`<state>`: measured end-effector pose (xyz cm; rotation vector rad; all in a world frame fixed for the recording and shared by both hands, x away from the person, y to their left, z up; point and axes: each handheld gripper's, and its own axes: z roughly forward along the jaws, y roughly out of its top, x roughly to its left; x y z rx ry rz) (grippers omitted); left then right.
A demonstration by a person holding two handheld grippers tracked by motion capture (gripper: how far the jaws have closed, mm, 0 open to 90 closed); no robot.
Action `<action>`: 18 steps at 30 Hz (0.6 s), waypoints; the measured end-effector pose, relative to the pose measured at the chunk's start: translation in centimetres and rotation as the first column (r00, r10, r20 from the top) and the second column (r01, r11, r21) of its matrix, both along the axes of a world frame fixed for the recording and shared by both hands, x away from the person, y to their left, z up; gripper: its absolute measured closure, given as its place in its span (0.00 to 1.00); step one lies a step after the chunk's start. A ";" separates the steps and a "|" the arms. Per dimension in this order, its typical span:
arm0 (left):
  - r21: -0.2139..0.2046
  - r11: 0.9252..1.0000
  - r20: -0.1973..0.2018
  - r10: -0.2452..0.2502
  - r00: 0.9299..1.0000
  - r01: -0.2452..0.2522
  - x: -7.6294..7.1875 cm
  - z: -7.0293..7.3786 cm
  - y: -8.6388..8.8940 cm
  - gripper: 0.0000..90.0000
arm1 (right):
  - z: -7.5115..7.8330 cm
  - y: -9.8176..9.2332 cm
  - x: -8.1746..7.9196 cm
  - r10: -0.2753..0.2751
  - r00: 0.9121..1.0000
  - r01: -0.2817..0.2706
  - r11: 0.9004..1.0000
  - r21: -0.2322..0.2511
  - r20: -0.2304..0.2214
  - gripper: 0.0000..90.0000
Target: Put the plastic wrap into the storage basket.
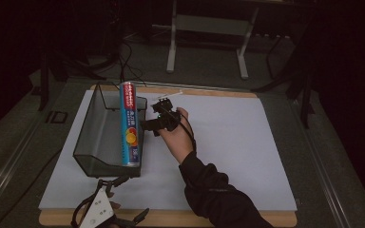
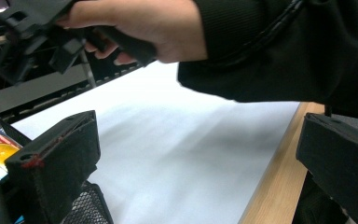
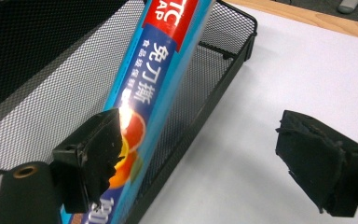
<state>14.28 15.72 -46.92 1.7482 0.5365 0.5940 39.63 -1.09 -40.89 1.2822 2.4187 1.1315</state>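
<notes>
Broad wooden desk (image 1: 171,219) under a white sheet (image 1: 228,142) that covers nearly all of it, bare wood left along the near and far edges. On the left half of the sheet, a dark wire-mesh basket (image 1: 95,137), long side running from near edge toward far edge, its far end close to the far left corner of the sheet. Inside the basket, against its right wall, a long blue box of cling film (image 1: 130,124) with a red far end and pictures of fruit on its side, lying lengthwise and reaching nearly the whole length of the basket. Just right of that wall, over the sheet, the right gripper (image 1: 148,125) held in the right hand (image 1: 178,133), dark sleeve trailing back toward the near edge; jaws standing wide apart, nothing between them, no pad touching the box, one jaw in front of the box in the right gripper view and the other over bare sheet. At the near left corner of the desk, the left gripper (image 1: 123,180), jaws likewise spread wide with only sheet and wood between them, pointing toward the near end of the basket.
</notes>
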 end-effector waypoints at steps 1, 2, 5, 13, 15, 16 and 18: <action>0.001 1.000 0.001 0.000 1.000 0.000 0.0 0.0 0.0 0.01 | 0.1 -0.7 -0.4 0.003 1.000 -0.003 1.000 0.010 0.008 0.16; 0.001 1.000 0.001 0.000 1.000 0.000 0.0 0.0 -0.1 0.01 | 0.1 -0.7 -0.4 0.003 1.000 -0.003 1.000 0.010 0.008 0.16; 0.002 1.000 0.000 0.000 1.000 0.000 0.0 0.0 -0.1 0.01 | 0.0 -1.9 -1.2 0.016 1.000 -0.016 1.000 0.013 0.024 0.16; 0.007 1.000 0.000 0.000 1.000 0.000 0.0 -0.1 -0.2 0.01 | -0.4 -4.8 -3.1 0.030 0.998 -0.030 1.000 0.003 0.049 0.16; 0.007 1.000 0.000 0.000 1.000 0.000 0.0 -0.1 -0.2 0.01 | -0.7 -5.5 -3.4 0.027 0.998 -0.027 1.000 -0.003 0.053 0.16; 0.009 1.000 0.000 0.000 1.000 0.000 0.1 -0.1 -0.2 0.01 | -0.7 -5.5 -3.4 0.027 0.998 -0.027 1.000 -0.003 0.053 0.16; 0.011 1.000 0.001 0.000 1.000 0.000 0.1 -0.1 -0.2 0.01 | -1.0 -6.2 -3.8 0.028 0.998 -0.028 1.000 -0.006 0.052 0.16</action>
